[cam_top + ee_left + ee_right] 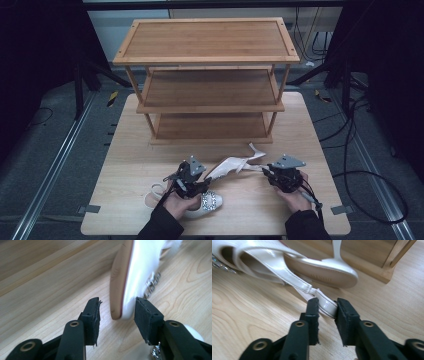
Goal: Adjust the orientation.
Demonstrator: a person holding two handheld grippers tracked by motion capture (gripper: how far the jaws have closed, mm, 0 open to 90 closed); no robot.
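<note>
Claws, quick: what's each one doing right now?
Left claw: open, toe of the white shoe between its pads.
Right claw: shut on the heel strap.

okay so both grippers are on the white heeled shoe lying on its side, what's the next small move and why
Probably close the left gripper on the toe of the white glossy heeled shoe: the toe sits between its pads, untouched, while the right gripper already pinches the white heel strap. Then both can lift it.

One mark is showing: a faint stamped word on the tan insole of the white shoe (322, 270), seen in the right gripper view. The letters are looking too blurred and small to be read. Nothing legible is appearing on the wooden rack (206, 55), the surface (130, 150), or the second shoe (207, 202) in the high view.
</note>
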